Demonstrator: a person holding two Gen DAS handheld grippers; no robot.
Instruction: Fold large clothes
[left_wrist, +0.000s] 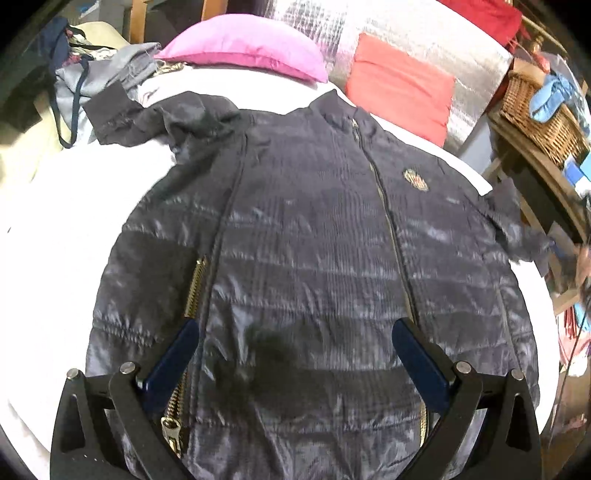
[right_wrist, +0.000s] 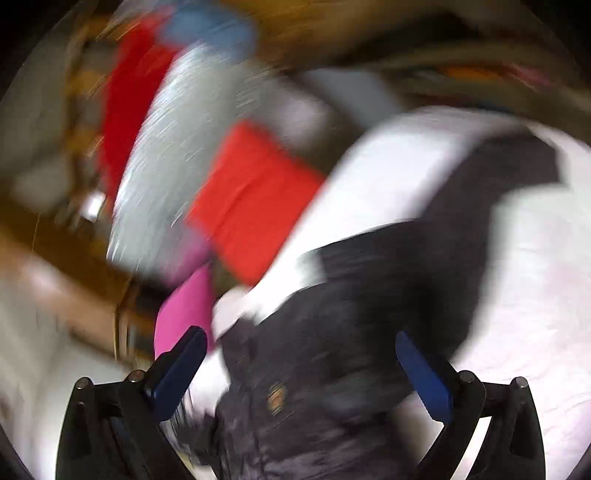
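Observation:
A dark navy quilted jacket (left_wrist: 314, 240) lies front up on a white bed (left_wrist: 66, 229), zipped, with a gold chest badge (left_wrist: 416, 180). Its collar points away from me and its sleeves spread out to both sides. My left gripper (left_wrist: 295, 332) is open and empty, hovering over the jacket's lower front near the hem. In the right wrist view, which is heavily blurred, my right gripper (right_wrist: 301, 347) is open and empty above the jacket's chest and sleeve (right_wrist: 388, 295).
A pink pillow (left_wrist: 243, 51) and a red and grey blanket (left_wrist: 402, 85) lie at the head of the bed. A pile of clothes (left_wrist: 85, 74) sits at the far left. A wicker basket (left_wrist: 539, 118) stands on furniture to the right.

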